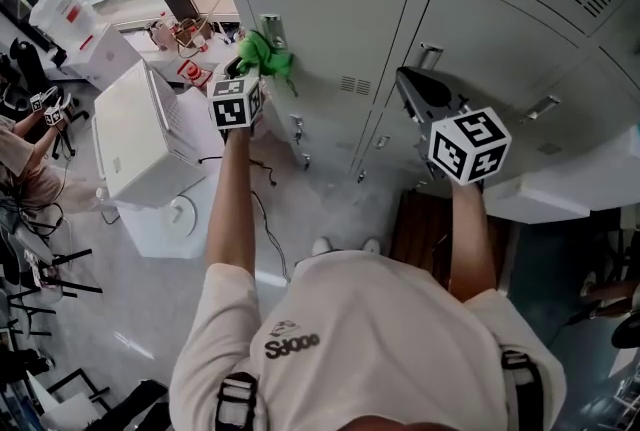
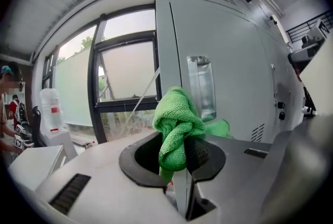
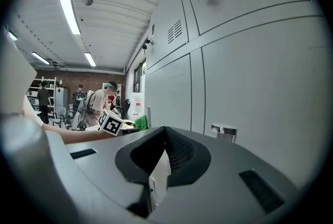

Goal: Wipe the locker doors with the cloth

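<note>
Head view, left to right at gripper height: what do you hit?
white box unit → green cloth → vent slots → right gripper → locker door handle

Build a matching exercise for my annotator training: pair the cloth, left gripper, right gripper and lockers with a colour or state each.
Things:
1. cloth
2. left gripper
3. right gripper
4. lockers

Colour or state:
A. pale grey
B. shut, nothing between the jaws
C. bright green
D. clamped on the cloth

Pairs: 1-C, 2-D, 3-B, 4-A
</note>
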Available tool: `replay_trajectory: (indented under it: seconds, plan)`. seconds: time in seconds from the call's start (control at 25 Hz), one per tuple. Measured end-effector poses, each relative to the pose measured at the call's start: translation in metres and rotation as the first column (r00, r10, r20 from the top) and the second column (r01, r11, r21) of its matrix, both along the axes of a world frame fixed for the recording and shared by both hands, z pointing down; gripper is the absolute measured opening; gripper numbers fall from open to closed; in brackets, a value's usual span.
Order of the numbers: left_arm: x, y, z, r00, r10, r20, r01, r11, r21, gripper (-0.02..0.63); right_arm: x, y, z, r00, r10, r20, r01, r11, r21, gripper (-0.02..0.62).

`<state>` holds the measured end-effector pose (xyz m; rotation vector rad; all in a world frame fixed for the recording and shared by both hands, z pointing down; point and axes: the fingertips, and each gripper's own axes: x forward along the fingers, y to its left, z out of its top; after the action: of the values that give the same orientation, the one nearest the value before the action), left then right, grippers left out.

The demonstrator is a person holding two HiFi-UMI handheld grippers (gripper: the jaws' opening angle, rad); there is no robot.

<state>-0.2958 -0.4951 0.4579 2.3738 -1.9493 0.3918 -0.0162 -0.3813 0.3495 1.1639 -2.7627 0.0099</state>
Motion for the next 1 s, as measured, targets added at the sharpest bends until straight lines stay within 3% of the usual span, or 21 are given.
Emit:
replay_trajectory:
  seconds: [0.28, 0.64, 0.76, 0.92, 1.0]
  plan:
    - [0.012, 0.0, 0.071, 1.0, 0.029, 0.004, -0.029, 0.992, -0.123, 0.083, -0.001, 0.004, 0.006, 1.0, -0.006, -0.023, 0.005, 1.0, -0.013, 0.008]
    - [0.07, 0.004, 0.108, 0.992, 0.114, 0.045, -0.107, 0.986, -0.126, 0.084, 0.005, 0.006, 0.02, 1.0, 0.013, -0.028, -0.014, 0.999, -0.041, 0.008]
    - [0.089, 0.008, 0.109, 0.992, 0.123, -0.001, -0.122, 0.986, -0.109, 0.085, 0.01, 0.006, 0.022, 0.999, 0.026, -0.028, -0.027, 0.999, -0.044, 0.008]
    - [0.105, 0.011, 0.106, 0.984, 0.133, -0.118, -0.144, 0.986, -0.089, 0.084, 0.02, 0.005, 0.025, 0.998, 0.055, -0.023, -0.056, 0.997, -0.05, 0.008]
    - [0.117, 0.013, 0.107, 0.98, 0.167, -0.112, -0.176, 0.982, -0.073, 0.084, 0.025, 0.006, 0.026, 0.997, 0.07, -0.022, -0.071, 0.996, -0.053, 0.008]
